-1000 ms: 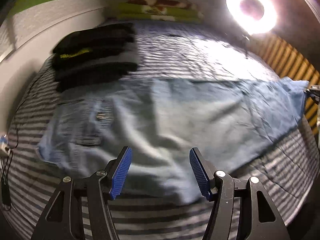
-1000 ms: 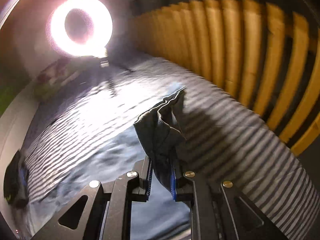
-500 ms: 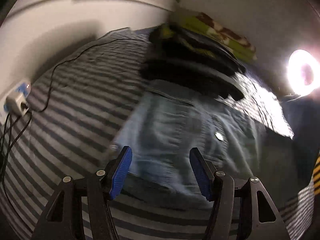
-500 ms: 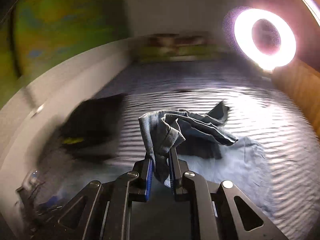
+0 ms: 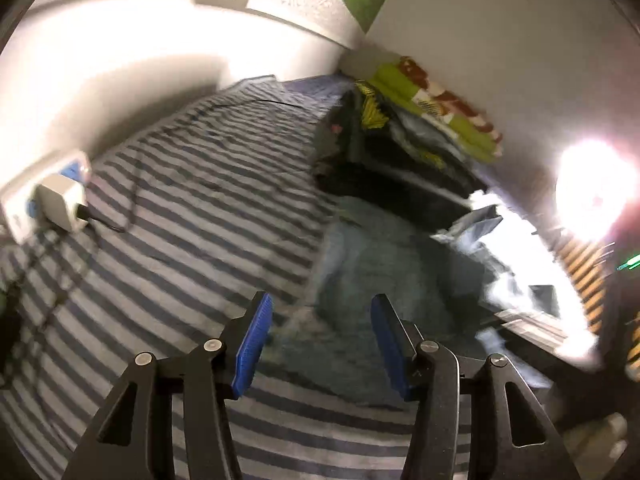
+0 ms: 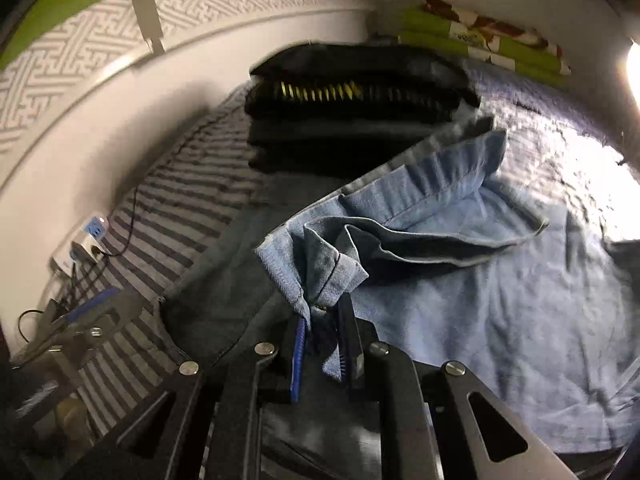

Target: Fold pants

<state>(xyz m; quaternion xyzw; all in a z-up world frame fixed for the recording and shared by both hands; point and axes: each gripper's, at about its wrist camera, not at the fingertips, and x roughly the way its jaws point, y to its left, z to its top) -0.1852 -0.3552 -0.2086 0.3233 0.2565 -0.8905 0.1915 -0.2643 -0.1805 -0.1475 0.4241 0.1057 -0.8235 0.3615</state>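
Left wrist view: the left gripper (image 5: 318, 332) is hovering with its blue pads spread apart and gripping nothing, over the edge of the blue pants (image 5: 384, 264) lying on the striped bedsheet (image 5: 180, 216). A stack of dark clothes (image 5: 384, 160) is sitting beyond the pants, and a white power adapter (image 5: 60, 204) is lying by the wall.

Right wrist view: the right gripper (image 6: 322, 344) is pinching a bunched hem of the pants (image 6: 480, 280) between clenched pads, holding it above the rest of the fabric, which is spreading over the bedsheet (image 6: 176, 208). The dark stack (image 6: 352, 108) is lying just behind.
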